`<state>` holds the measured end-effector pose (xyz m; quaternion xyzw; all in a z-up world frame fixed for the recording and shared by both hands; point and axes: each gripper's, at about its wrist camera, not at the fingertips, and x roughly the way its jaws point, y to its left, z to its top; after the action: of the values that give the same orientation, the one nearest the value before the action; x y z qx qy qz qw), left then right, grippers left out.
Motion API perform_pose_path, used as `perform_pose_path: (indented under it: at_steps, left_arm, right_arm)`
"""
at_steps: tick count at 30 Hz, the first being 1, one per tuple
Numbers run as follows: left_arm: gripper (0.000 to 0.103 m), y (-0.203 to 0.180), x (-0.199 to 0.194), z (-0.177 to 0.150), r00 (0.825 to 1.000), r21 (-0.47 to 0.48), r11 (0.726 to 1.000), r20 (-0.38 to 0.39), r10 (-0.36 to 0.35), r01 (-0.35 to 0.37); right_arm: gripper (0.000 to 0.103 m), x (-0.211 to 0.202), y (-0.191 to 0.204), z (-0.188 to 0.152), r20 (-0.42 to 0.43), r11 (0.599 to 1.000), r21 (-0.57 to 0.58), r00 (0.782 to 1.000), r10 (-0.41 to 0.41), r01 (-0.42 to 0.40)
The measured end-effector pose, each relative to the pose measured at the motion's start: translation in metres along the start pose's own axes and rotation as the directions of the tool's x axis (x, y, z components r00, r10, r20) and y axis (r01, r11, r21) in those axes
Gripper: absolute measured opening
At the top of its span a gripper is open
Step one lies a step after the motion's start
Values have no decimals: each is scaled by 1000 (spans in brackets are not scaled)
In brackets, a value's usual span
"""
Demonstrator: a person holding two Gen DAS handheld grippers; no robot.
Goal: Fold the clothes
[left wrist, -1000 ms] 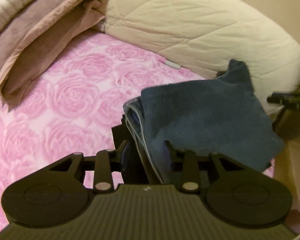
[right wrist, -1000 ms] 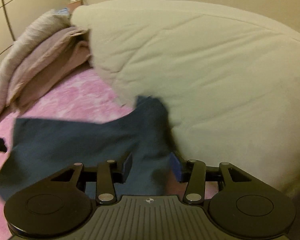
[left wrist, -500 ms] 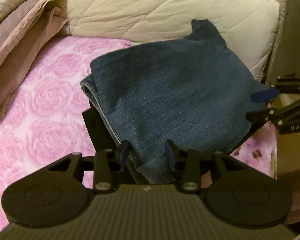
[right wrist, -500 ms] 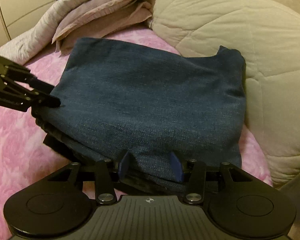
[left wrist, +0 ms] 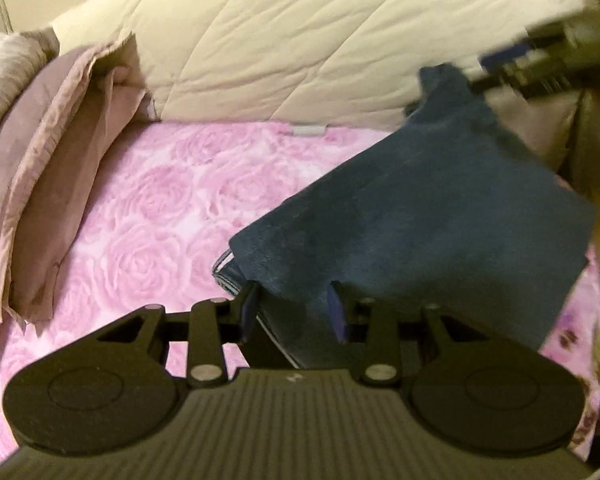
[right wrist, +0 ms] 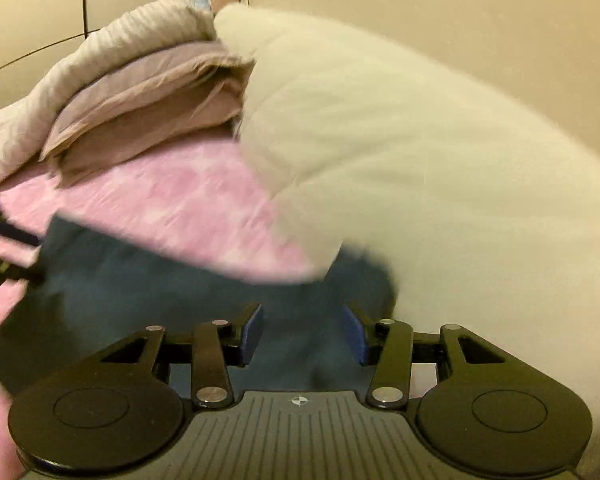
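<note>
Holding the folded jeans (left wrist: 412, 216) between the left gripper (left wrist: 292, 308) and right gripper (right wrist: 302, 332), both jaws grasping denim above the pink bed (left wrist: 160, 208) beside the quilt (left wrist: 300, 40), we should keep both edges level.

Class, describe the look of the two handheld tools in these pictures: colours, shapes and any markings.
Left tool and right tool look alike: a black body with a ribbed grey top plate, two round black discs at the sides, black linkage bars with silver pins, and blue pads on the fingers. A small white mark sits at the plate's front edge.
</note>
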<state>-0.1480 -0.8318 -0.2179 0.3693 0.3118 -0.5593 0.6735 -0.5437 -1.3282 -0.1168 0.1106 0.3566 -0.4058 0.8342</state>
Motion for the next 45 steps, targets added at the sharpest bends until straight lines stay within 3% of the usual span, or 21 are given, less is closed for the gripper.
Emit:
perform_pose_path:
  at_steps: [2, 7, 11, 15, 19, 22, 29, 31, 34, 38, 40, 42, 45]
  left_arm:
    - [33, 4, 11, -2, 1000, -15, 1000, -26, -3, 3]
    - [34, 11, 23, -5, 999, -55, 998, -31, -7, 6]
    - [35, 18, 28, -4, 999, -72, 997, -45, -20, 17]
    - [35, 21, 31, -1, 998, -69, 997, -61, -32, 28]
    - [36, 22, 32, -1, 997, -71, 997, -69, -45, 40]
    - [36, 19, 31, -2, 997, -45, 998, -62, -38, 35]
    - [36, 21, 36, -5, 998, -60, 997, -41, -50, 48]
    - [36, 20, 35, -5, 998, -53, 997, -42, -55, 53]
    - [35, 20, 27, -4, 998, -49, 997, -34, -58, 56]
    - [34, 25, -8, -14, 999, -76, 997, 18, -27, 28]
    - [35, 30, -32, -29, 999, -127, 992, 31, -7, 11]
    - [35, 33, -50, -49, 999, -176, 984, 31, 11, -5]
    - [35, 31, -69, -83, 1000, -249, 968, 11, 27, -24]
  right_arm:
    - [47, 30, -14, 8, -8, 1000, 23, 1000, -11, 12]
    - [49, 101, -31, -3, -135, 998, 65, 991, 18, -9]
    - [51, 115, -43, 3, -176, 986, 158, 982, 73, -45]
    - [51, 119, -47, 5, -197, 987, 147, 976, 99, -70]
    - [51, 112, -48, 11, -193, 983, 166, 975, 112, -80]
    - [52, 81, -47, 10, -157, 974, 205, 979, 132, -98]
    - [55, 16, -32, -59, -206, 943, 309, 959, 193, -124]
    - [61, 1, -27, -82, -228, 935, 331, 951, 207, -124]
    - [68, -4, -29, -79, -263, 927, 367, 948, 180, -74]
    - [69, -38, 18, -51, -187, 986, 100, 971, 149, -132]
    - [69, -58, 51, -41, -142, 983, -72, 977, 158, -170]
    - [69, -74, 94, -44, -109, 944, -251, 975, 194, -216]
    - [76, -81, 160, -61, -88, 818, -517, 966, 242, -252]
